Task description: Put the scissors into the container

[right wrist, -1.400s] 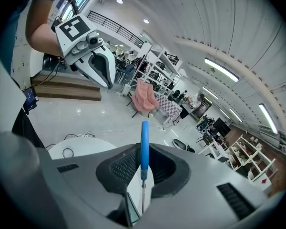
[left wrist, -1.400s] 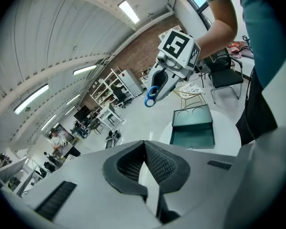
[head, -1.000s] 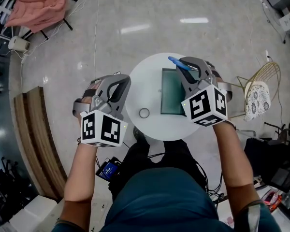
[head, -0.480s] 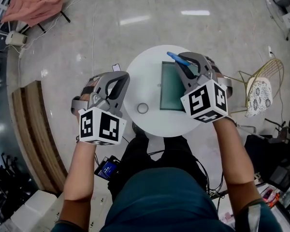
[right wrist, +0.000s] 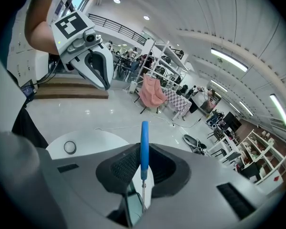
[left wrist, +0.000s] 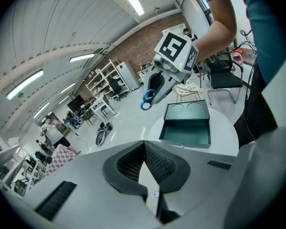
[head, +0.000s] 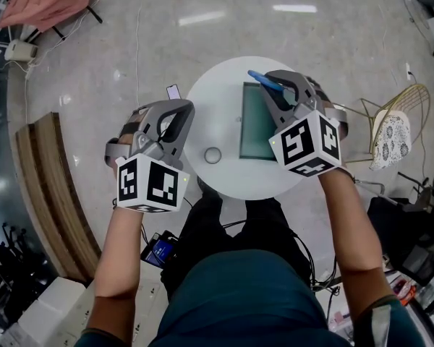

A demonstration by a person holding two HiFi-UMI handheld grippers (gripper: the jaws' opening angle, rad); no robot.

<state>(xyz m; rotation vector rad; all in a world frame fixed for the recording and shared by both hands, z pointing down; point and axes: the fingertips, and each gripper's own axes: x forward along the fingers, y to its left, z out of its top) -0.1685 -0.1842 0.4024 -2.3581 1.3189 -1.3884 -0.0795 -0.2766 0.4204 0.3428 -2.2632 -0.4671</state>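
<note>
Two grippers noted. Left gripper (left wrist: 144,149): jaws pressed together on nothing, held beside the left edge of the white table (head: 217,100), presumably to stay out of the way. Small ring (head: 213,155) lies on the table, apart from the open green container (head: 254,132). Right gripper (right wrist: 142,171): clamped on the scissors (right wrist: 144,142), blue handle projecting ahead, poised above the container's far end, likely for lowering in

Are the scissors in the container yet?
No, the right gripper holds the blue-handled scissors clamped in the air, outside the green container.
</note>
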